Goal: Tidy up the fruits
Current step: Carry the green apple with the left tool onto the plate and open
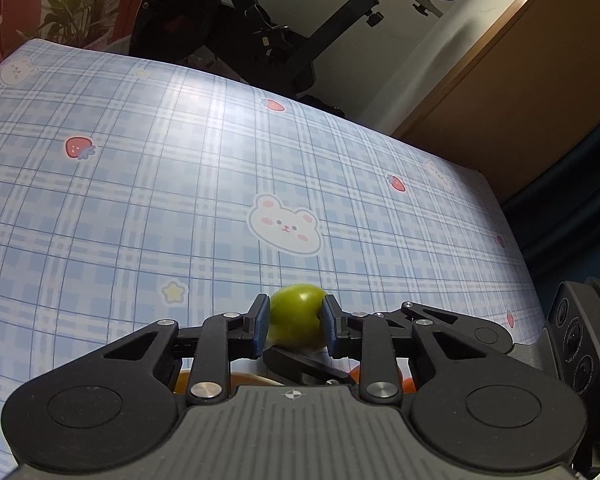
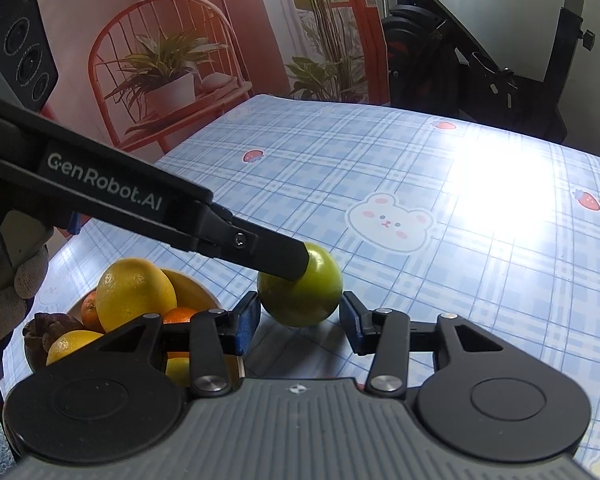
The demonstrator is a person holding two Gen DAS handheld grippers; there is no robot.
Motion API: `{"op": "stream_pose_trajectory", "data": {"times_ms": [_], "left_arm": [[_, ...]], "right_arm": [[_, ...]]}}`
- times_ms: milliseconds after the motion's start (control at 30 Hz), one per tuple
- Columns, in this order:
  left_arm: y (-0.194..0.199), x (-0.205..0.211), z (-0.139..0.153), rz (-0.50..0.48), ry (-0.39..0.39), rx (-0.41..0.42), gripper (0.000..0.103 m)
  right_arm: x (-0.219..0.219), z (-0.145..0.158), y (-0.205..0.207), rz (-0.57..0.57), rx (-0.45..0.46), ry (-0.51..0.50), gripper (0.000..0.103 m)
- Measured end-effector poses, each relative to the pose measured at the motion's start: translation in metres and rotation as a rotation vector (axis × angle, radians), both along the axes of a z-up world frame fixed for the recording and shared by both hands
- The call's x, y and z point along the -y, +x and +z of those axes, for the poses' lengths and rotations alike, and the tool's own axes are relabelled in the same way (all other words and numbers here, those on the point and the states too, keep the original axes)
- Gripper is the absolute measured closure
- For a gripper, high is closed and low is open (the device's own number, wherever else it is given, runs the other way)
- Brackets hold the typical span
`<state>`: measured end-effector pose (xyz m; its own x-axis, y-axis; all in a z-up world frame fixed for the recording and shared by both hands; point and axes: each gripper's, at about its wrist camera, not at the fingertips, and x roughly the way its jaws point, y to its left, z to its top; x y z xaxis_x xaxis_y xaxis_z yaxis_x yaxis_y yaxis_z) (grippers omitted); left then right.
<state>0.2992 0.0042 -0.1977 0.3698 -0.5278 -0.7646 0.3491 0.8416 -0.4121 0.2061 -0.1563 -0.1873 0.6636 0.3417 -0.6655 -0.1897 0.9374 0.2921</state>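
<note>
A small round green fruit (image 1: 296, 320) sits between the blue pads of my left gripper (image 1: 294, 312), which is shut on it just above the plaid tablecloth. In the right wrist view the left gripper (image 2: 296, 268) reaches in from the left and its black finger (image 2: 268, 252) presses on the green fruit (image 2: 304, 296). My right gripper (image 2: 300, 310) stands open right in front of that fruit. Its blue pads (image 2: 248, 320) flank the fruit's near side without touching it.
A bowl (image 2: 204, 292) at the lower left holds a large lemon (image 2: 136, 292), small oranges (image 2: 180, 314) and a dark fruit (image 2: 48, 328). A gloved hand (image 2: 12, 292) holds the left gripper. The plaid tablecloth (image 1: 140, 200) stretches ahead; an exercise bike (image 1: 260, 40) stands behind the table.
</note>
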Motion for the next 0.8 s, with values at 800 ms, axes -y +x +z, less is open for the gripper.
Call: {"op": "stream_pose_trajectory", "data": {"times_ms": [800], "left_arm": [[-0.096,-0.017,0.058,-0.108,0.021,0.068,0.073]], "right_arm": [[-0.025,0.053,-0.086,0.076,0.065,-0.004,0.057]]}}
